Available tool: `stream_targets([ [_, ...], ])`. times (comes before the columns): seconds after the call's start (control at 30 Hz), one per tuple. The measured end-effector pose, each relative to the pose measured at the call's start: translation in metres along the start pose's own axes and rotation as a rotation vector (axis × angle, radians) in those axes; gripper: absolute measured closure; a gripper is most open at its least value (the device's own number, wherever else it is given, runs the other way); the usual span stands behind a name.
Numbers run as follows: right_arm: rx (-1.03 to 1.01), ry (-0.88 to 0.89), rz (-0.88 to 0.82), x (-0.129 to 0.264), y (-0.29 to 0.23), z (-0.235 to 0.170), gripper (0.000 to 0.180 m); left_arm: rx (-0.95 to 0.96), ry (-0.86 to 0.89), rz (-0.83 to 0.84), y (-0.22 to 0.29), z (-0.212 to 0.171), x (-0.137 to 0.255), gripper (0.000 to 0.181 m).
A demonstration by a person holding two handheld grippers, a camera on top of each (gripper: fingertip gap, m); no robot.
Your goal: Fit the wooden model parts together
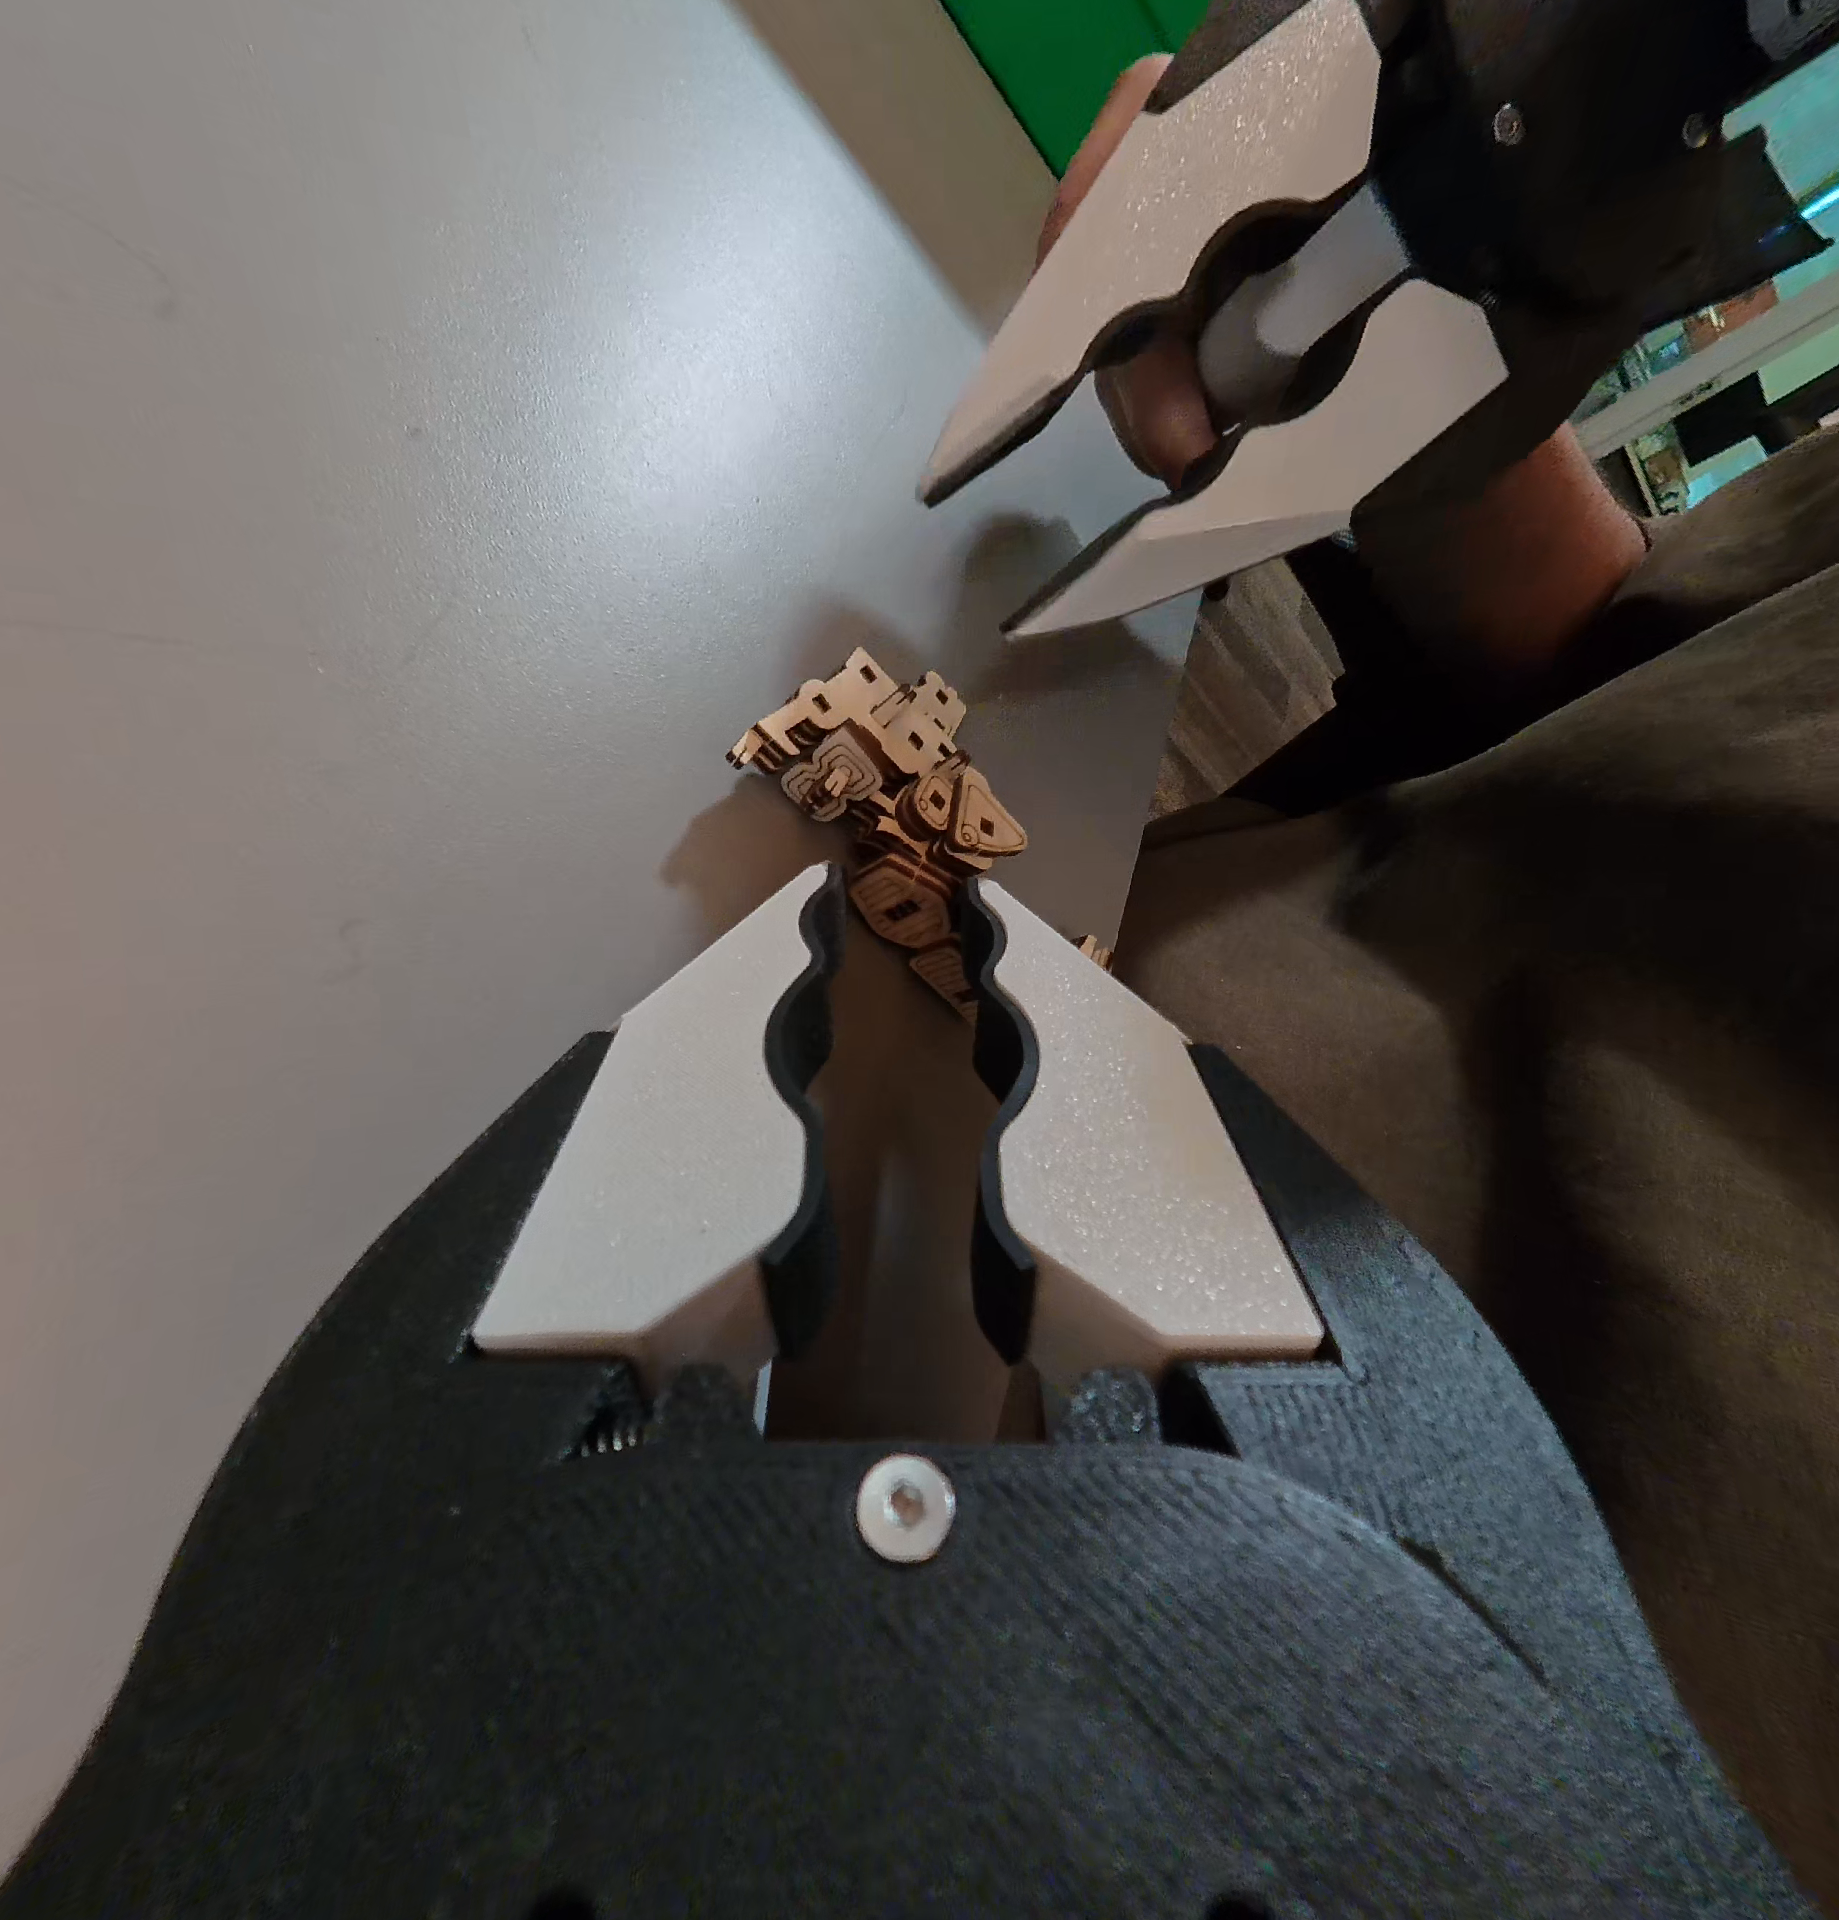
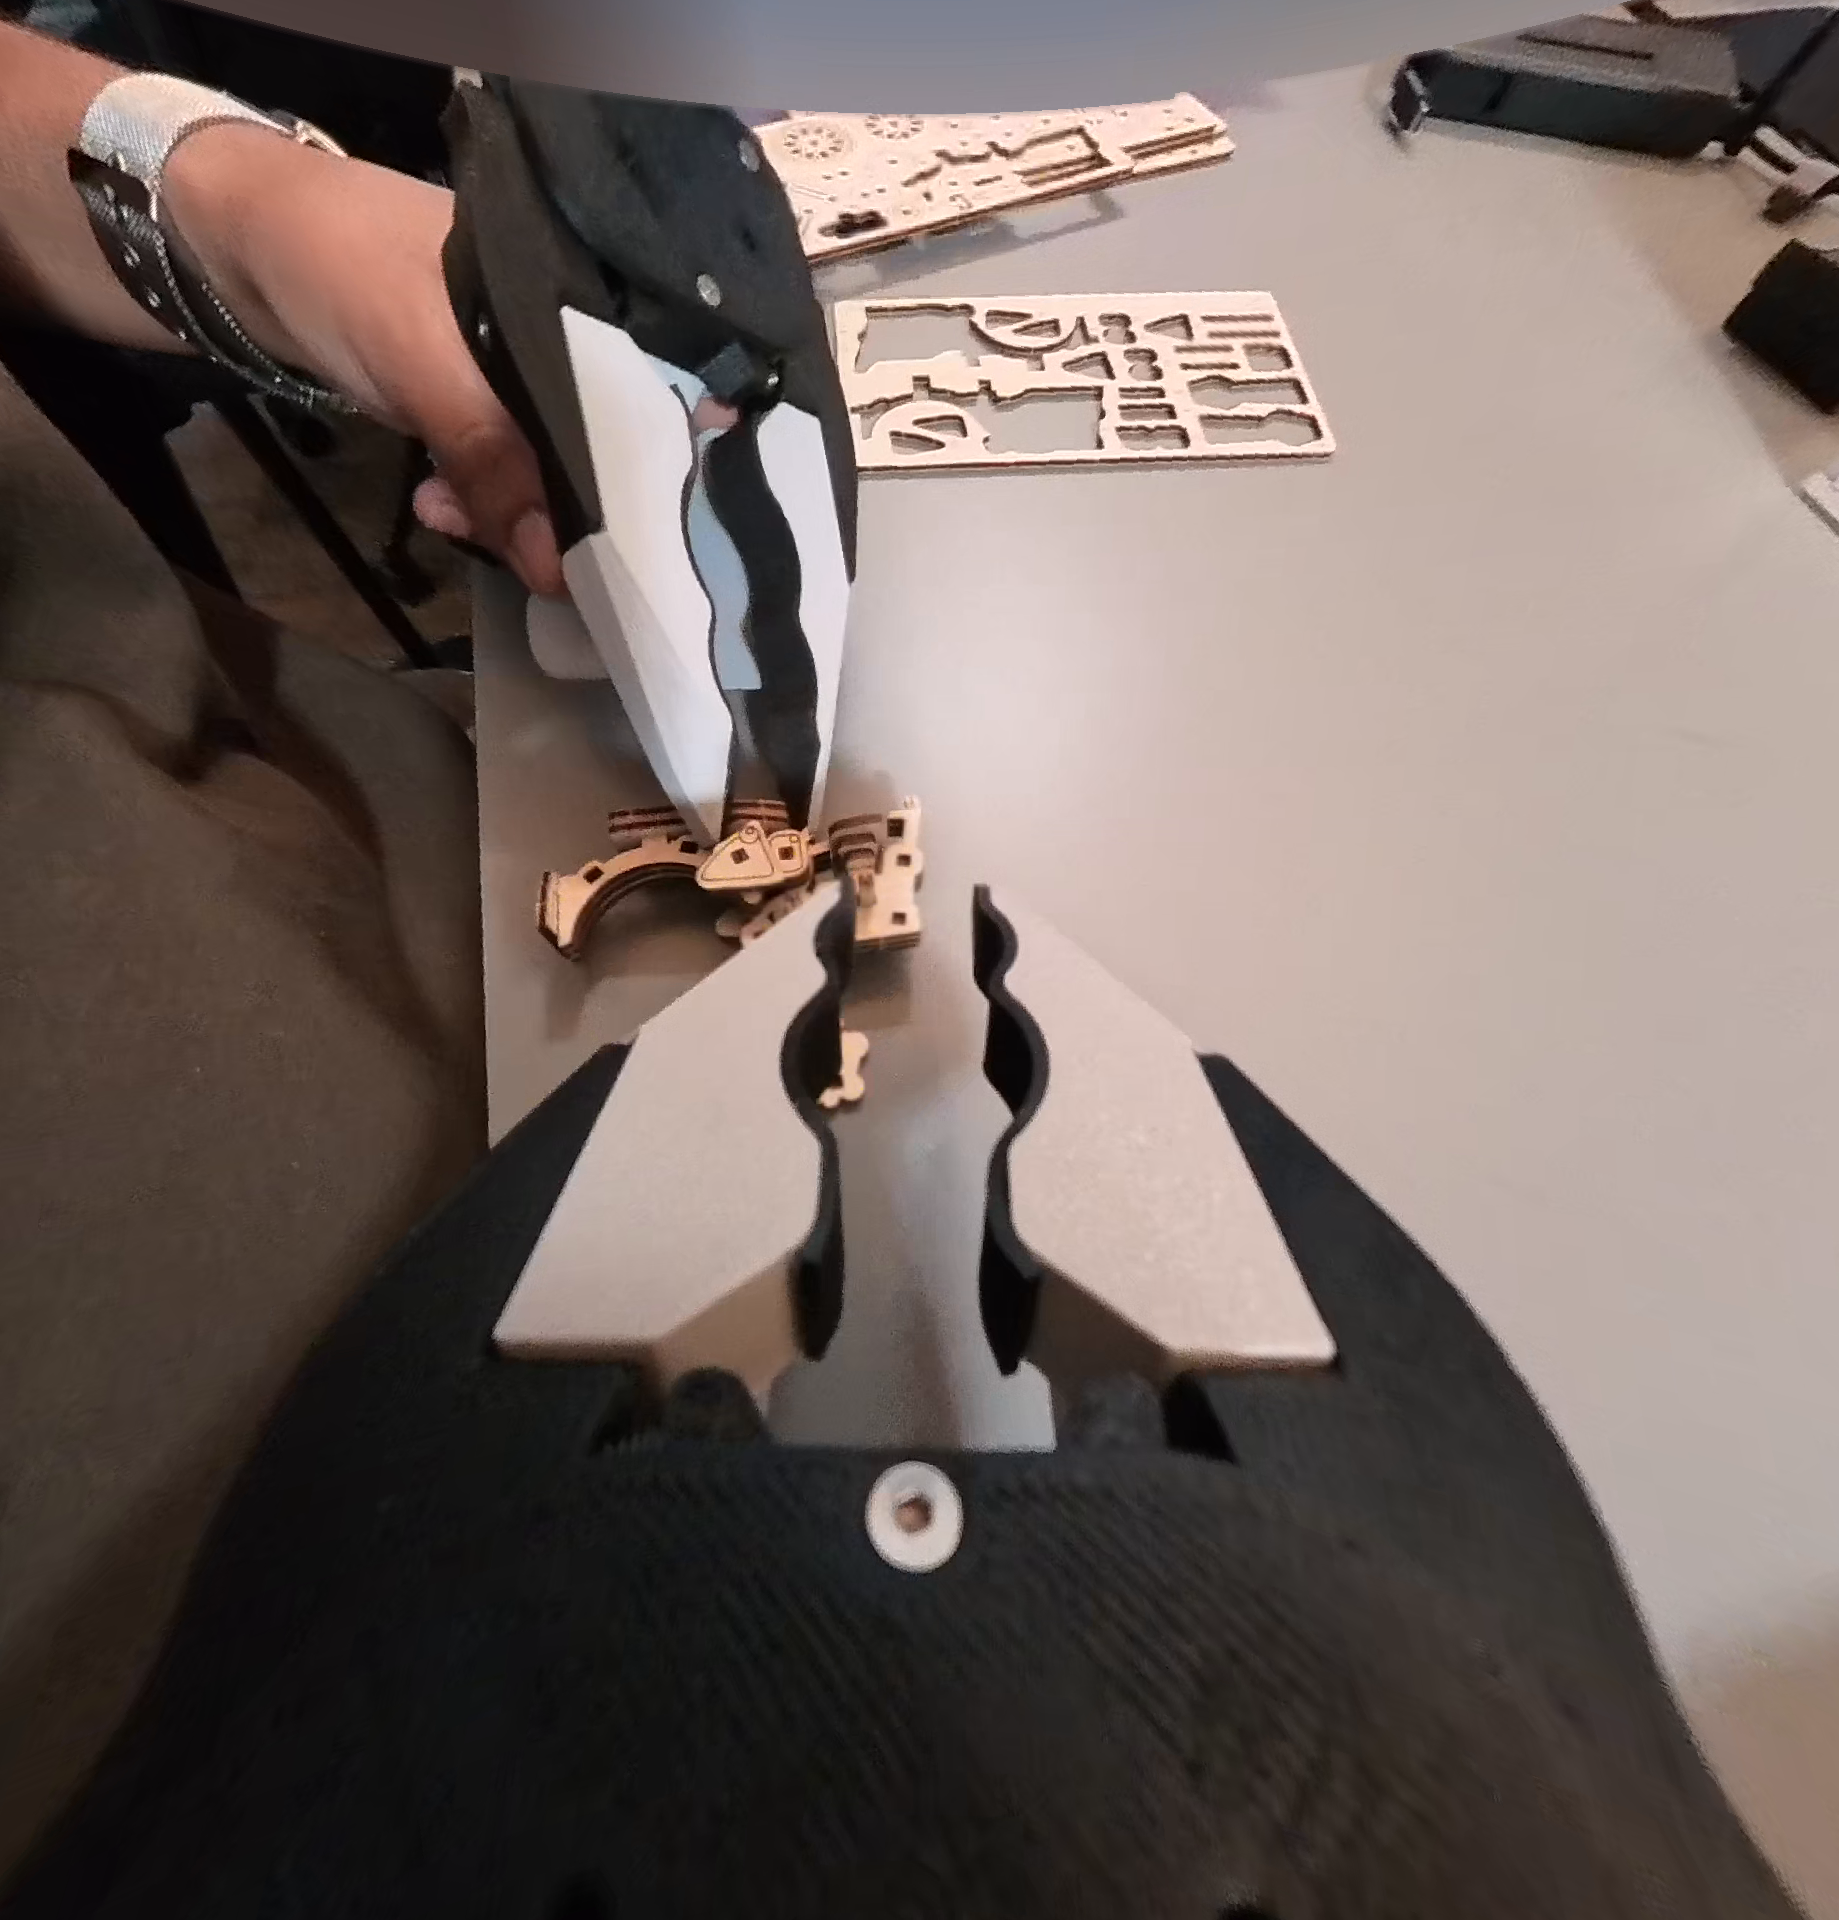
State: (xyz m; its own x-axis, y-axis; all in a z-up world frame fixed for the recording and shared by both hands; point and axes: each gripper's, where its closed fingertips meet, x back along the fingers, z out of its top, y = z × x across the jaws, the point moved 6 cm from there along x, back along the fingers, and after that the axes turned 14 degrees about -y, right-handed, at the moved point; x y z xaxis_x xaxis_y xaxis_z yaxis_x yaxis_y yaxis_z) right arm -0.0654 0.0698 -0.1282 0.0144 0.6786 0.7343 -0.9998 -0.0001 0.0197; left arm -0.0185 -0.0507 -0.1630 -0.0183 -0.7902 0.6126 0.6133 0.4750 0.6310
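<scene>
A partly built wooden model [image 1: 894, 790] lies near the edge of the grey table [image 1: 323, 623]. It has a curved arch part and stacked engraved plates. My left gripper [image 1: 899, 883] is shut on the model's middle. The right wrist view shows the left gripper [image 2: 764, 816] pressing down on the model [image 2: 749, 862]. My right gripper [image 2: 913, 899] is open and empty, just right of the model and above the table. It also shows in the left wrist view [image 1: 972, 561], above the model. A small bone-shaped wooden piece [image 2: 844, 1081] lies on the table between the right gripper's fingers.
A punched-out wooden sheet [image 2: 1081, 384] and a stack of part sheets [image 2: 998, 156] lie farther back. Black devices [image 2: 1580, 73] [image 2: 1798, 322] stand at the far right. The table edge [image 2: 484, 935] runs on the left, with a person's lap beyond it. Some 6 cm of space lies between my two pairs of fingers.
</scene>
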Motion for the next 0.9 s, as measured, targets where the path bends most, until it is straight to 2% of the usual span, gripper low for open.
stream_targets([
  [0.23, 0.074, -0.07, 0.044, -0.011, -0.02, -0.003, 0.165, 0.001, 0.001, 0.0, 0.0, 0.0, 0.0, 0.161],
  [0.4, 0.072, -0.056, 0.117, -0.014, -0.029, -0.001, 0.172, 0.002, 0.001, -0.001, 0.0, 0.0, 0.0, 0.161],
  [0.53, 0.09, -0.055, 0.085, -0.015, -0.03, 0.001, 0.169, 0.001, 0.0, 0.001, 0.0, 0.0, 0.0, 0.161],
  [0.7, 0.092, -0.042, 0.092, -0.018, -0.031, 0.002, 0.157, 0.003, 0.0, 0.0, 0.0, 0.0, 0.0, 0.161],
  [0.9, 0.119, -0.048, 0.1, -0.023, -0.031, 0.002, 0.157, 0.001, 0.0, 0.002, 0.0, 0.0, 0.0, 0.161],
])
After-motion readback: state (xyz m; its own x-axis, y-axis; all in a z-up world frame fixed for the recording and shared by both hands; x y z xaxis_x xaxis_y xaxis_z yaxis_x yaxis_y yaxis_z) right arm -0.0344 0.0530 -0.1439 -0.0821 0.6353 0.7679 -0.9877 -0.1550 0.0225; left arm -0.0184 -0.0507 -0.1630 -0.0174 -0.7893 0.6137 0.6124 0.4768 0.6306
